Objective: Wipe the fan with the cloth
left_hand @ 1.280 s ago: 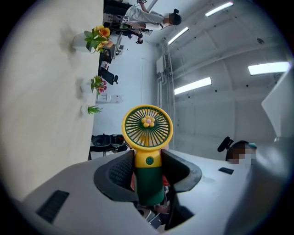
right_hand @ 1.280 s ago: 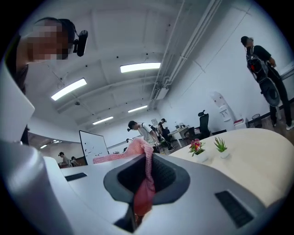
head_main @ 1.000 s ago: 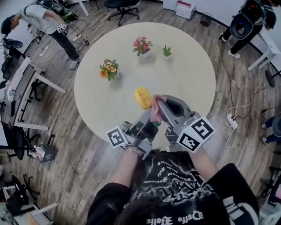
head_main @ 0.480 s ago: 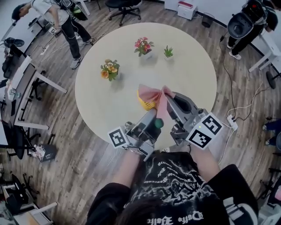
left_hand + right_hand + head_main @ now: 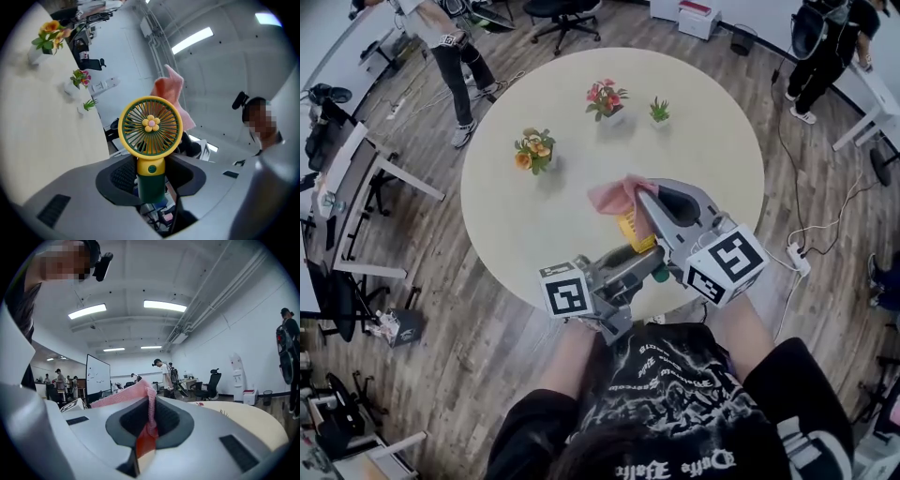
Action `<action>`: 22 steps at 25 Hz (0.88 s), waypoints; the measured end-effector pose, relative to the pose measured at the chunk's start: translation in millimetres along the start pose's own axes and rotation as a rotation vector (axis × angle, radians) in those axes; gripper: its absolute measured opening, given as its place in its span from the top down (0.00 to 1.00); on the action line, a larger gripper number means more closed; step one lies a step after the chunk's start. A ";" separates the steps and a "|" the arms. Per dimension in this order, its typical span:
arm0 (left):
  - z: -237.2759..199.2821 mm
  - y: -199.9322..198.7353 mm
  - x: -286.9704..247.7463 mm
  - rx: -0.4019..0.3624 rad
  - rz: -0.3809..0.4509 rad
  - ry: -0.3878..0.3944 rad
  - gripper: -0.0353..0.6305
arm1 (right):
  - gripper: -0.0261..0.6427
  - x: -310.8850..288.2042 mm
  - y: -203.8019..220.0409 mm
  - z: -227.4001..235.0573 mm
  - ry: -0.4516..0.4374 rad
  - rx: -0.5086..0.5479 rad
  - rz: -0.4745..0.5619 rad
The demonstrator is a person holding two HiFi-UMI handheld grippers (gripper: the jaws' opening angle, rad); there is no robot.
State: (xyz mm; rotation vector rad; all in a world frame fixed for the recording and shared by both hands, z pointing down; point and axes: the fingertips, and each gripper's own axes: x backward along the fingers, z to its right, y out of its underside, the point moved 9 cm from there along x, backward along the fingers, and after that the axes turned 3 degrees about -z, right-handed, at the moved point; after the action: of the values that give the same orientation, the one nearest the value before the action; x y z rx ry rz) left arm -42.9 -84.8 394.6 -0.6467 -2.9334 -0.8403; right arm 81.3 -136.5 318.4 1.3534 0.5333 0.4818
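Observation:
A small yellow fan [image 5: 150, 125] with a green handle [image 5: 151, 180] stands upright between the jaws of my left gripper [image 5: 151, 185], which is shut on the handle. In the head view the fan [image 5: 635, 230] hangs over the near side of the round table [image 5: 703, 122], held by the left gripper [image 5: 643, 263]. My right gripper [image 5: 645, 199] is shut on a pink cloth [image 5: 617, 194], which lies just beyond the fan's head. In the right gripper view the cloth [image 5: 123, 398] is pinched between the pads of that gripper [image 5: 149, 420]. From the left gripper view the cloth [image 5: 171, 91] shows behind the fan.
Three small pots stand on the far half of the table: orange flowers [image 5: 532, 148], pink flowers [image 5: 605, 97] and a green plant [image 5: 659, 110]. People stand beyond the table at the top left [image 5: 441, 37] and top right [image 5: 825, 42]. A power strip [image 5: 794, 258] lies on the floor at the right.
The fan has swung right and nearer to me as the left gripper rolled. The cloth, bunched beside the fan then spread over it, now sits just beyond its head.

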 end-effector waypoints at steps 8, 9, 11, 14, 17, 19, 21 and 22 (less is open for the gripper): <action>16.8 -10.9 0.5 -0.130 -0.100 0.072 0.65 | 0.92 4.2 12.1 16.1 -0.096 -0.006 -0.126; 17.5 -13.2 1.8 -0.129 -0.090 0.087 0.65 | 0.92 5.7 13.3 15.5 -0.125 0.001 -0.138; 15.5 -18.8 5.0 -0.111 -0.048 0.096 0.65 | 0.92 8.7 14.8 12.4 -0.178 0.014 -0.154; 10.0 -25.3 10.5 -0.069 0.025 0.098 0.65 | 0.92 12.1 17.1 5.2 -0.253 0.016 -0.172; 10.3 -26.7 13.3 -0.065 0.055 0.119 0.65 | 0.92 14.6 20.8 0.2 -0.329 -0.009 -0.186; 12.2 -25.0 15.2 -0.062 0.068 0.148 0.65 | 0.92 17.8 22.6 -0.7 -0.385 -0.059 -0.181; 14.7 -22.8 16.7 -0.059 0.080 0.172 0.65 | 0.92 21.2 22.3 -2.1 -0.423 -0.095 -0.165; 15.4 -22.1 17.4 -0.057 0.089 0.178 0.65 | 0.92 22.8 21.7 -3.2 -0.434 -0.102 -0.157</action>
State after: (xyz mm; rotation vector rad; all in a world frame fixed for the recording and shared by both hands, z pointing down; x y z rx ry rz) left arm -66.2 -87.3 372.6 -0.6623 -2.7108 -0.9232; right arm 96.8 -116.7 337.5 1.2588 0.2500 0.0782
